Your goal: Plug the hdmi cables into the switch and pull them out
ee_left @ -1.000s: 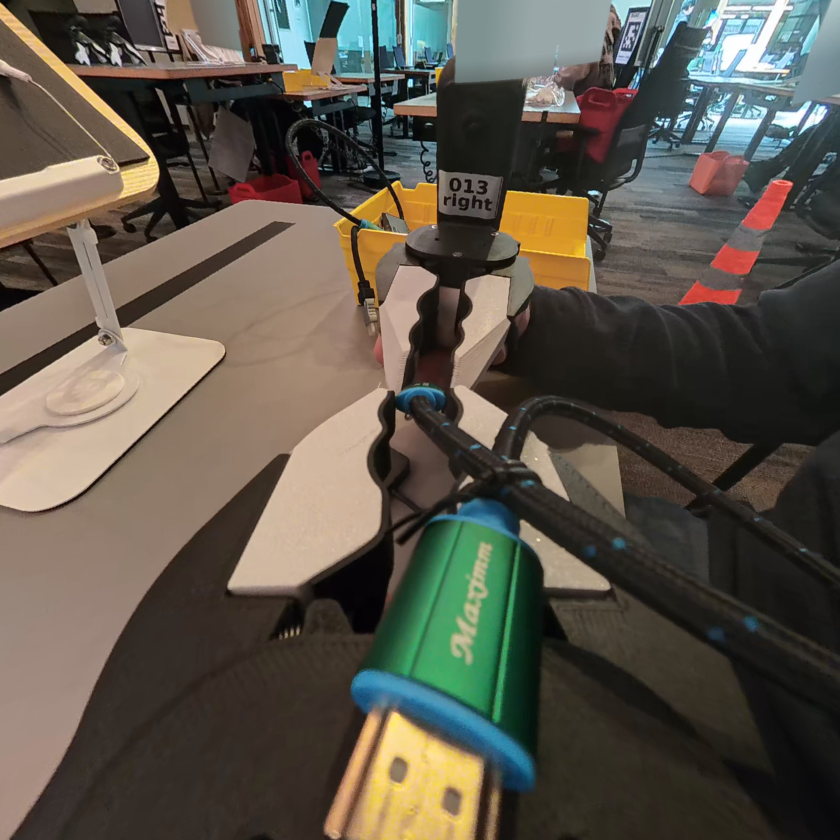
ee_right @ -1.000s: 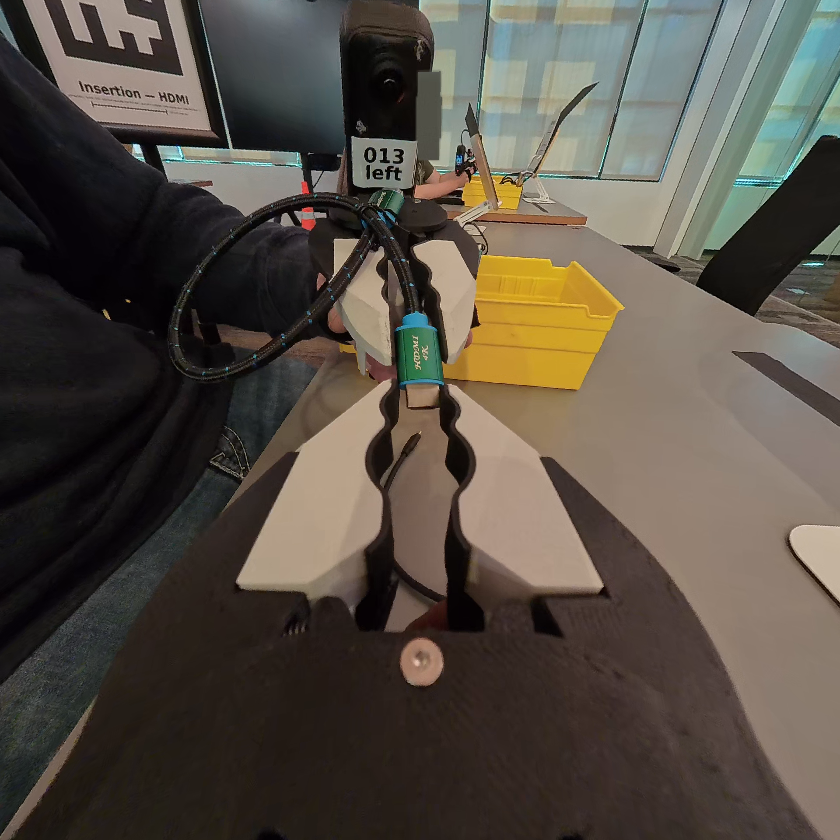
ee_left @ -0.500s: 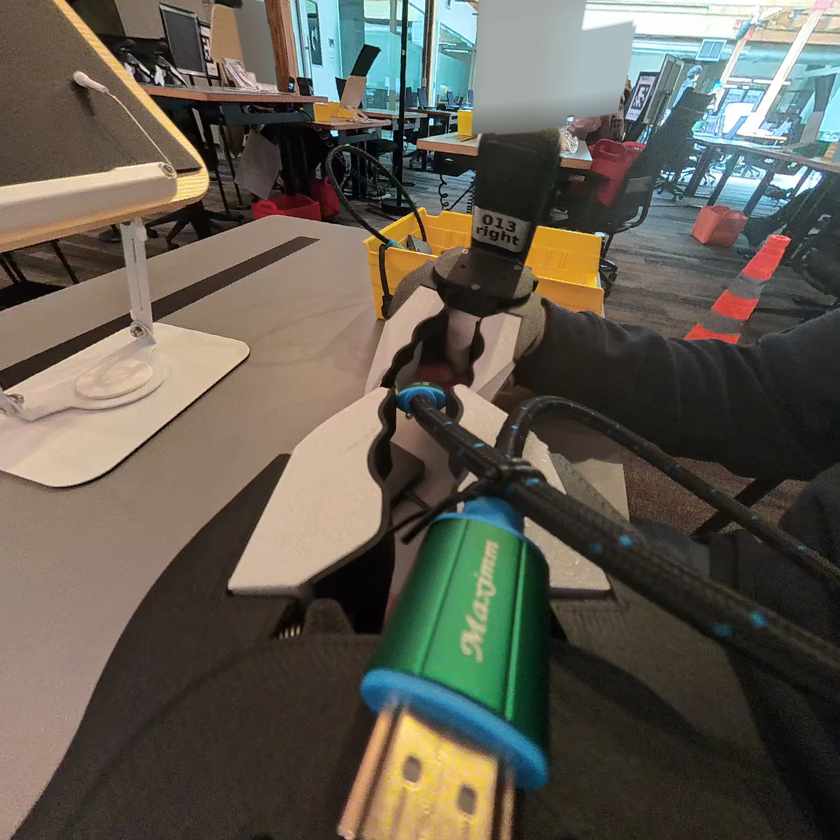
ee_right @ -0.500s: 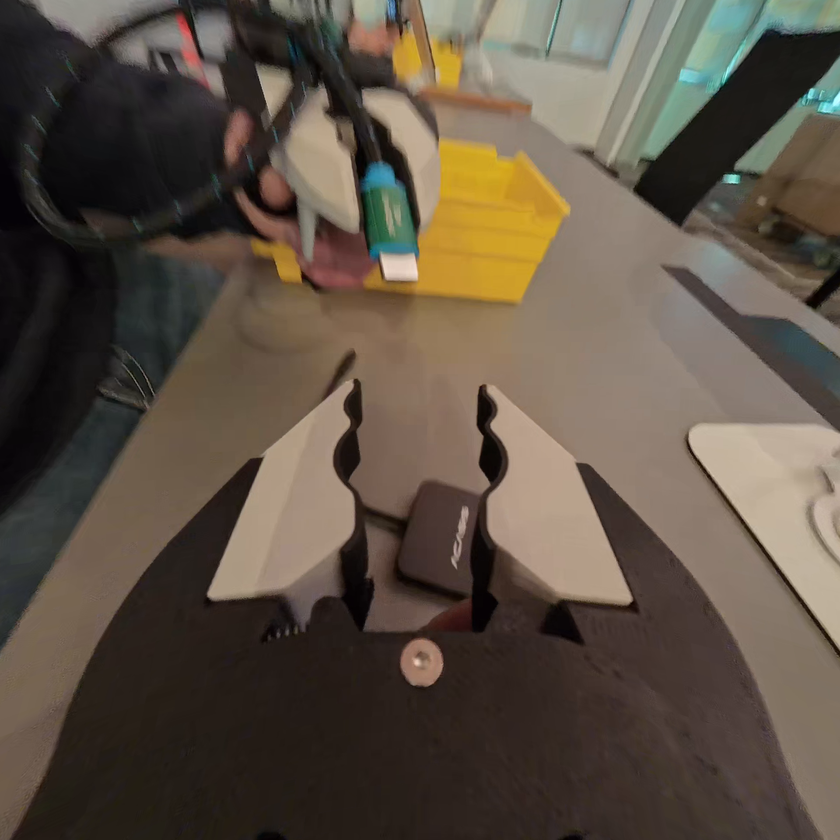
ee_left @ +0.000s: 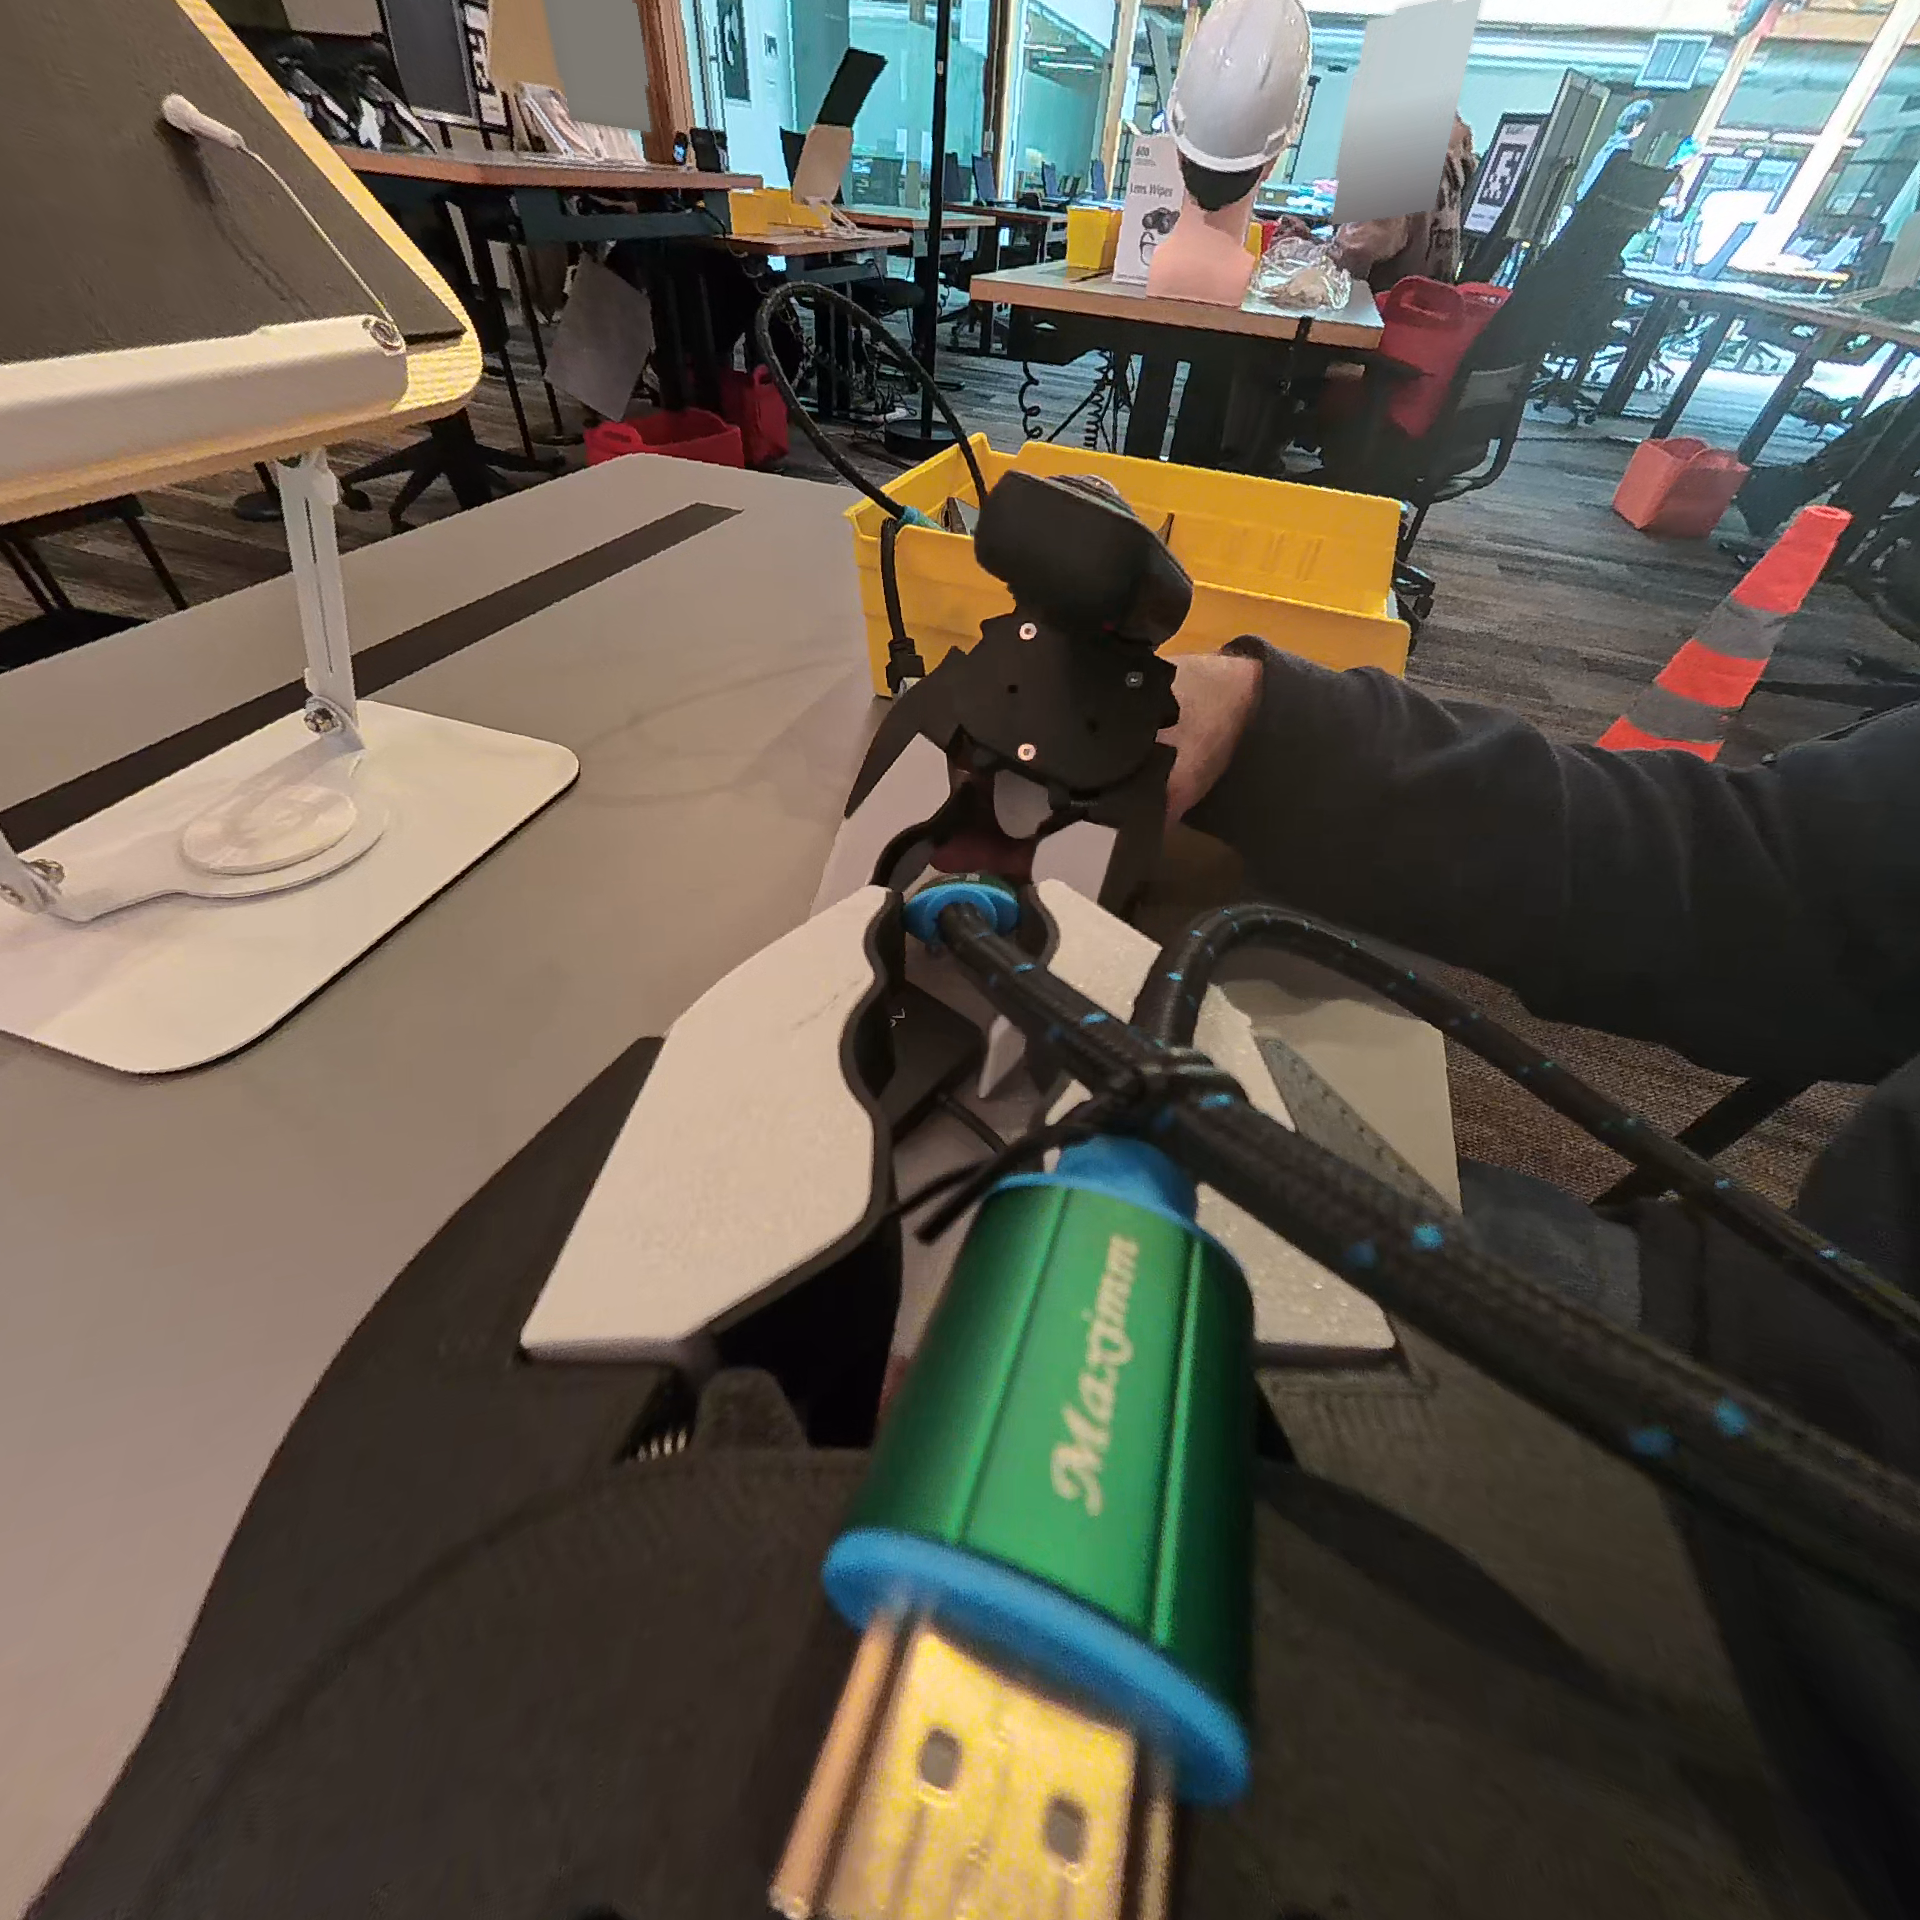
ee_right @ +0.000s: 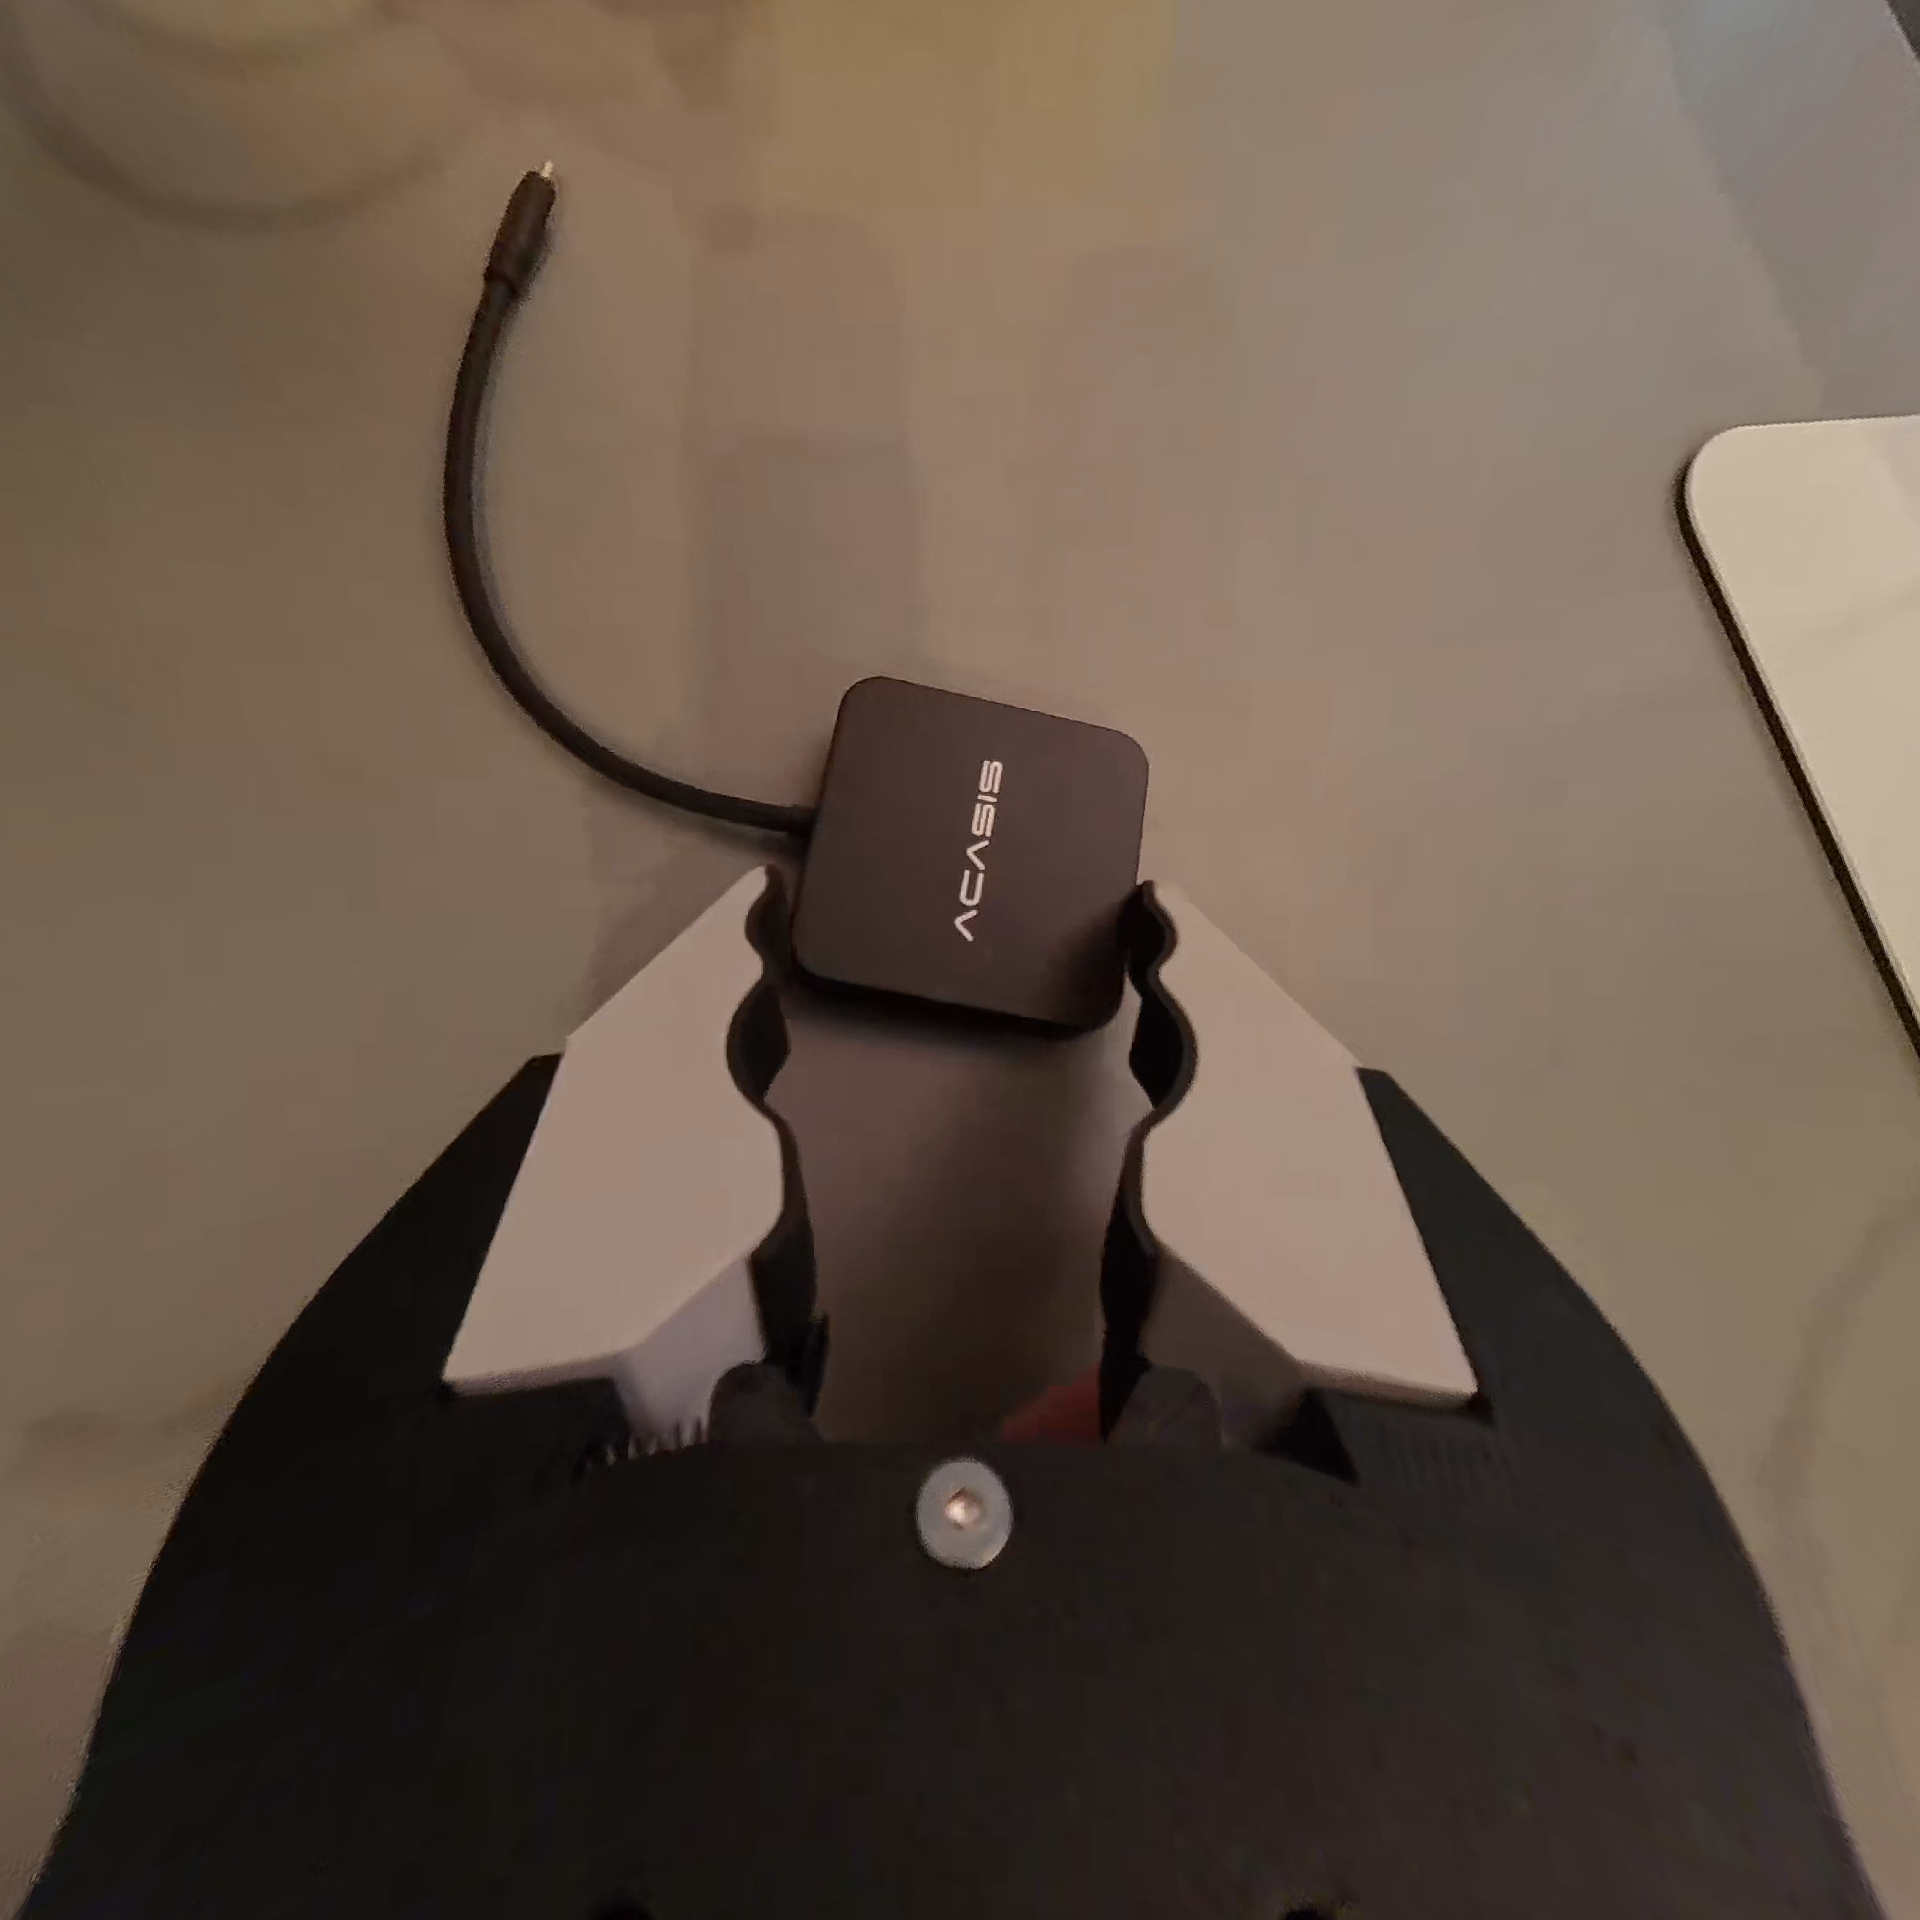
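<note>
My left gripper (ee_left: 961, 914) is shut on one green HDMI plug (ee_left: 966, 894) at its fingertips. The black braided cable (ee_left: 1351, 1195) loops back, and its other green plug (ee_left: 1060, 1455) lies over the gripper body, close to the camera. My right gripper (ee_right: 956, 904) is open and points down at the table. Its fingertips (ee_right: 764, 914) stand on either side of the near half of the black square switch (ee_right: 977, 831), which lies flat. The switch's short black lead (ee_right: 488, 540) curves away to the left. The right gripper also shows in the left wrist view (ee_left: 1049, 727), tipped down just ahead.
A yellow bin (ee_left: 1247, 540) with another cable stands at the table's far edge. A white stand base (ee_left: 260, 883) sits left of the left gripper and shows at the right edge of the right wrist view (ee_right: 1829, 644). A person's dark sleeve (ee_left: 1507, 831) reaches in from the right. Across from one pair of fingers to the other is roughly 15 cm.
The right gripper has tipped down toward the table and moved onto the switch, with its jaws opened wider around it. The left gripper still holds the plug, almost unmoved.
</note>
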Demonstrator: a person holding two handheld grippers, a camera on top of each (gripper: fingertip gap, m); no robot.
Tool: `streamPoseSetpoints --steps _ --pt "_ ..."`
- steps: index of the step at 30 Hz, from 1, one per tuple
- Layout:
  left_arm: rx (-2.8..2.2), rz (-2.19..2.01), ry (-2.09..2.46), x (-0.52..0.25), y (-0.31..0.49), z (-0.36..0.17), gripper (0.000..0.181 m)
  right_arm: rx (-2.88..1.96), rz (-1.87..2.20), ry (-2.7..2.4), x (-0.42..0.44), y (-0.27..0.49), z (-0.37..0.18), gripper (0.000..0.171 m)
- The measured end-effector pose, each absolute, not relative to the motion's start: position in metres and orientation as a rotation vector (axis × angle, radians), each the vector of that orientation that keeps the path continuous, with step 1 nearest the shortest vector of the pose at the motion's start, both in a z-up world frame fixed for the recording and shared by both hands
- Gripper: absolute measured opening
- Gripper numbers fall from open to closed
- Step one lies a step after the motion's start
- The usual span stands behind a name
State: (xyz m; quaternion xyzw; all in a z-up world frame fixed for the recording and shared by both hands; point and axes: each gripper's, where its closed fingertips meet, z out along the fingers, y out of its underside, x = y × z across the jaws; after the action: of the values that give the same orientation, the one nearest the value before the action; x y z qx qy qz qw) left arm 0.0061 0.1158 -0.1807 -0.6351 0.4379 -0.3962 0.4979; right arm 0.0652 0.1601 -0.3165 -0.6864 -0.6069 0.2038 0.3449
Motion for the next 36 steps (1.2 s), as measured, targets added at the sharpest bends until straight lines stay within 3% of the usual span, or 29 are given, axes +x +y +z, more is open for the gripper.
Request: streamPoseSetpoints --steps 7,16,18,21,25,31,34,36 --pt "-1.555 -0.948 1.041 0.007 0.118 -0.183 0.019 -1.787 0.607 -1.515 0.059 0.163 -0.311 0.063" --pt "-1.511 -0.933 1.029 0.007 0.115 -0.163 0.019 -1.570 0.951 -1.334 0.047 0.150 -0.251 0.062" --pt "-1.502 -0.924 1.029 0.007 0.115 -0.159 0.019 -1.541 0.929 -1.255 0.051 0.160 -0.241 0.000" --pt "-1.510 -0.916 1.026 0.006 0.116 -0.161 0.020 -1.504 1.021 -1.177 0.058 0.161 -0.225 0.000" --pt "-1.541 -0.922 1.024 0.006 0.117 -0.172 0.020 -1.648 0.700 -1.313 0.058 0.175 -0.269 0.009" --pt "-1.567 -0.912 1.052 0.009 0.114 -0.184 0.020 -1.604 0.711 -1.366 0.046 0.160 -0.264 0.012" --pt "-1.576 -0.907 1.059 0.009 0.114 -0.188 0.019 -1.578 0.788 -1.371 0.043 0.129 -0.245 0.025" --pt "-1.581 -0.912 1.051 0.007 0.115 -0.189 0.020 -1.544 0.841 -1.516 0.044 0.075 -0.243 0.024"
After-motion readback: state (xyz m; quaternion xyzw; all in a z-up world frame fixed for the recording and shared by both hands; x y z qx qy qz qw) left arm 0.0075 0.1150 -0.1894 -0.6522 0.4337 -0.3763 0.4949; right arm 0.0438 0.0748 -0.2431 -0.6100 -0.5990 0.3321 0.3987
